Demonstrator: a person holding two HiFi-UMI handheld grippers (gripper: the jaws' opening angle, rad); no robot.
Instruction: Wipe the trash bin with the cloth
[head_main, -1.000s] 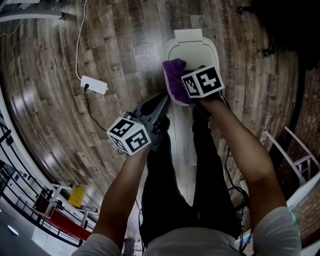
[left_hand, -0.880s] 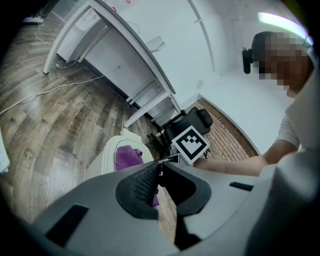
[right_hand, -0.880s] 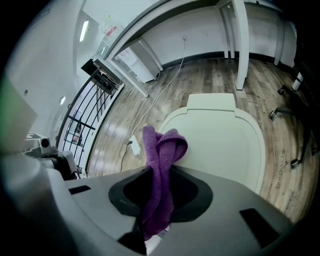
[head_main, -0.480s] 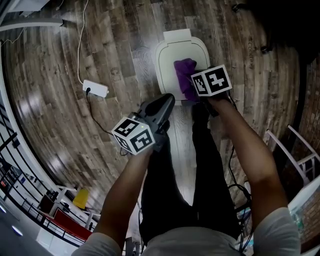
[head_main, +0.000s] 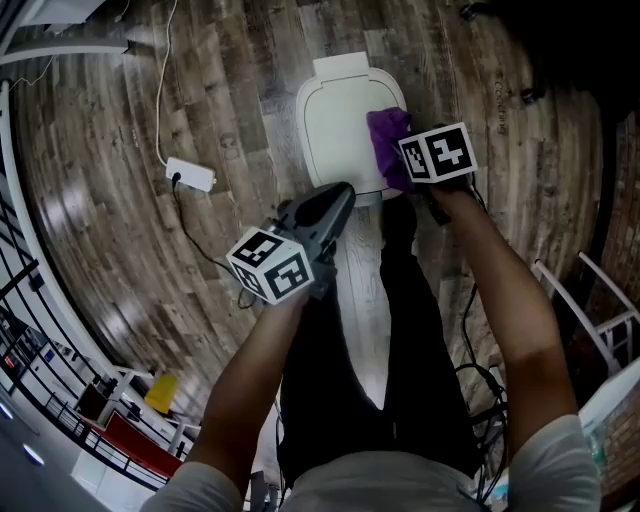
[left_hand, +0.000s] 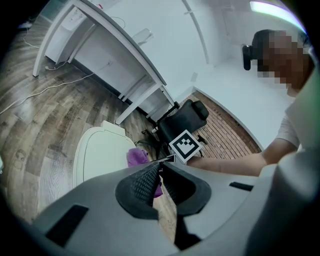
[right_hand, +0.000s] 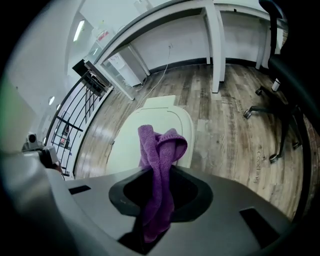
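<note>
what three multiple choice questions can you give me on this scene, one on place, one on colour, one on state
1. In the head view, where is the cloth on the lid of the trash bin?
A) at its right edge
B) at its left edge
C) on the floor, off the bin

2. What colour is the cloth?
A) green
B) white
C) purple

3. What state is the right gripper in?
A) open and empty
B) shut on the cloth
C) shut on a cable

Answers:
1 A, the cloth sits against the lid's right side.
2 C, it shows purple in all three views.
3 B, the right gripper view shows the cloth pinched between its jaws.
</note>
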